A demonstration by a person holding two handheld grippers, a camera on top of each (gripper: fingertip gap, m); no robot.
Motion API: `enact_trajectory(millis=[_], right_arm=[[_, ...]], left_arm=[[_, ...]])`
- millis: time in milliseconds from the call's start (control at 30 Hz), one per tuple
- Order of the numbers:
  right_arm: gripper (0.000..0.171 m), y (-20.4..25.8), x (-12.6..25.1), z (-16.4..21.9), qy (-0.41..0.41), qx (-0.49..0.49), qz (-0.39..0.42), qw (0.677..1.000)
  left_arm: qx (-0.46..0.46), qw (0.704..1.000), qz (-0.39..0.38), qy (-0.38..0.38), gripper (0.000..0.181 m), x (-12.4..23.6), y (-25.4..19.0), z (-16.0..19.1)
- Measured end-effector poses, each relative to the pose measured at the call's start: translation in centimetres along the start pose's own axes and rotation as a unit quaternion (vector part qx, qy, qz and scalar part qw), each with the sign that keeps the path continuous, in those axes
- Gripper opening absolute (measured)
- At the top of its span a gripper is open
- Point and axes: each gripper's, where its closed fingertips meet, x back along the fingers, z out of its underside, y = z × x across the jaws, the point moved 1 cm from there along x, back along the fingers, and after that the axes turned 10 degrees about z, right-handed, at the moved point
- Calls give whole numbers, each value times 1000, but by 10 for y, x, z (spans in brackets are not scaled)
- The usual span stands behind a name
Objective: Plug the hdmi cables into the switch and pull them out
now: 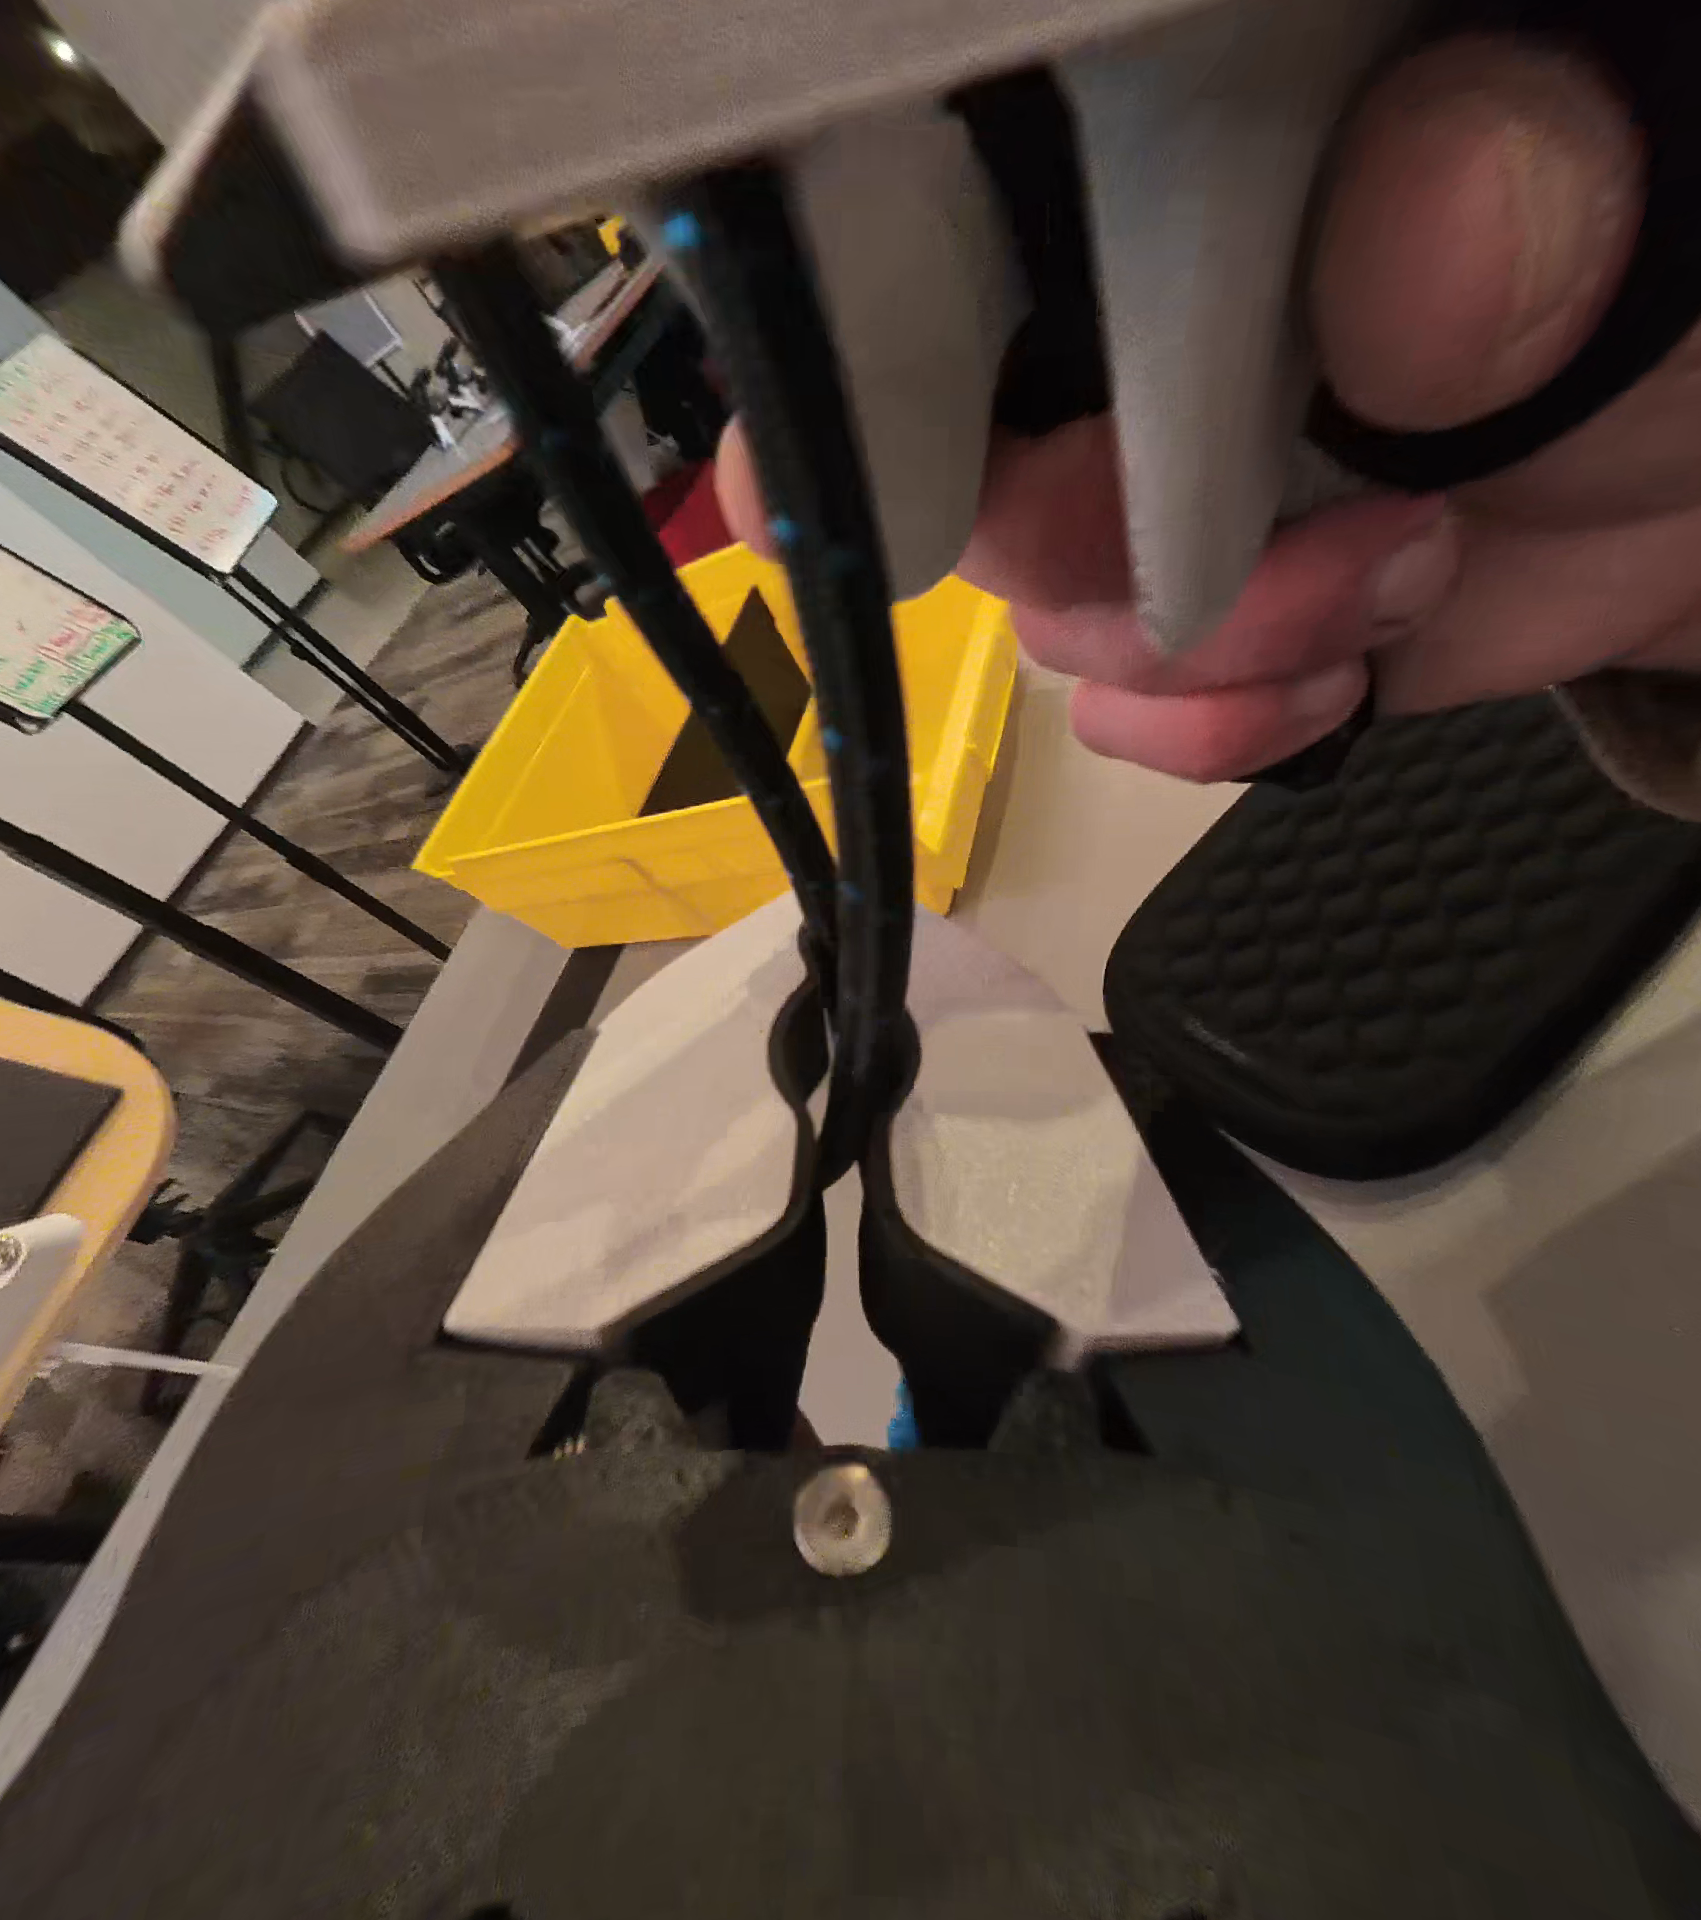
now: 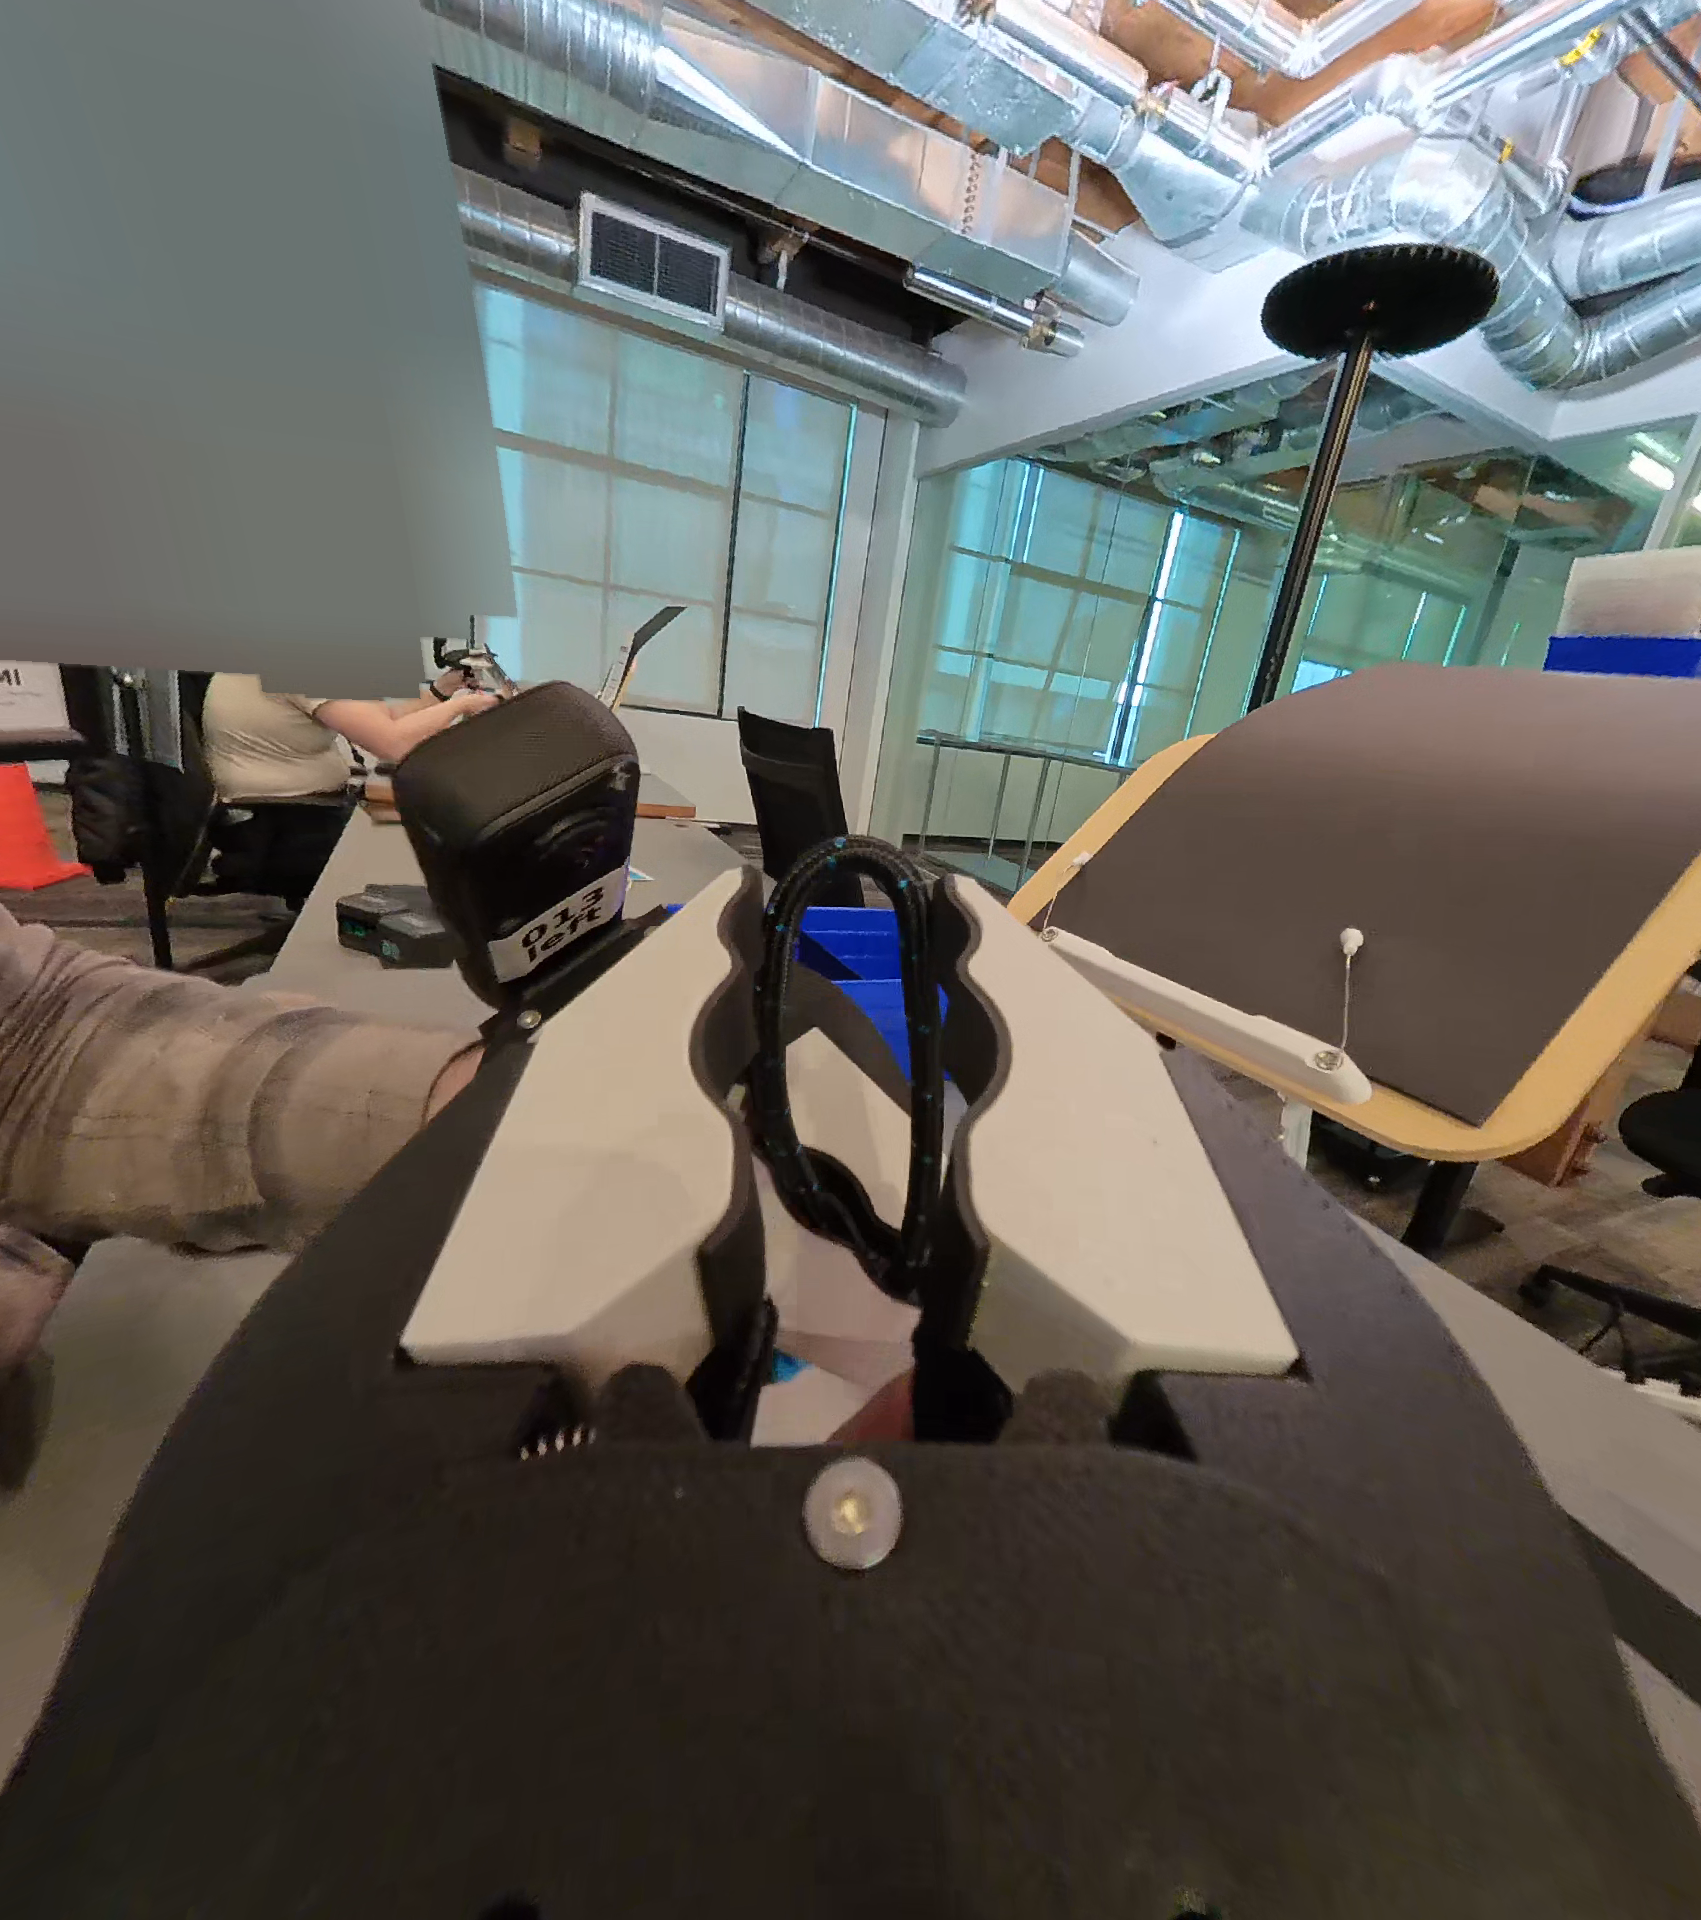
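Note:
A black braided hdmi cable (image 1: 851, 790) with blue flecks runs in two strands up from my left gripper (image 1: 851, 1029), which is shut on it above the grey table. The strands lead to the right gripper's grey body (image 1: 513, 104), held by a hand (image 1: 1448, 582) close above. In the right wrist view the cable (image 2: 919, 1039) forms a loop between the fingers of my right gripper (image 2: 846, 904), which is shut on its folded strands. The left gripper's black camera (image 2: 513, 831) sits just to the left. No switch is in view.
A yellow bin (image 1: 617, 831) stands at the table's edge beyond the left gripper. A blue bin (image 2: 846, 935) lies behind the cable loop. A tilted board with a dark sheet (image 2: 1397, 883) stands to the right. A person (image 2: 274, 748) sits at a far table. The left gripper's tips are roughly 11 cm from the right gripper's.

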Motion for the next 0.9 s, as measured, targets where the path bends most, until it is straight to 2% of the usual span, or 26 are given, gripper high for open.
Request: enact_trajectory(millis=[133, 200, 300, 433, 500, 567, 633, 767, 900], right_arm=[[34, -5, -3, -3, 11, 8, 20, 1000], [67, -4, -3, -6, 14, 5, 31, 999], [102, -7, -2, 6, 57, 18, 54, 997], [108, -6, -9, 18, 68, 27, 72, 995], [101, -2, -16, 20, 66, 36, 69, 995], [78, -7, -19, 16, 44, 48, 95, 993], [71, -10, -22, 13, 16, 47, 111, 993], [48, 1, -28, 21, 17, 60, 79, 995], [34, -1, -26, 19, 22, 68, 69, 995]], left_arm=[[14, 1000, -3, 16, 0, 6, 11, 2], [20, 999, -29, 16, 0, 9, 19, 2], [-4, 997, -75, 28, 0, 15, 29, 3], [-49, 993, -98, 54, 0, 13, 26, 1], [-79, 989, -101, 75, 0, 8, 22, 3], [-80, 989, -99, 75, 0, 6, 19, 2], [-84, 987, -110, 83, 0, 6, 21, 3], [-101, 985, -105, 93, 0, 0, 16, 4], [-112, 983, -110, 91, 0, 1, 18, 2]])
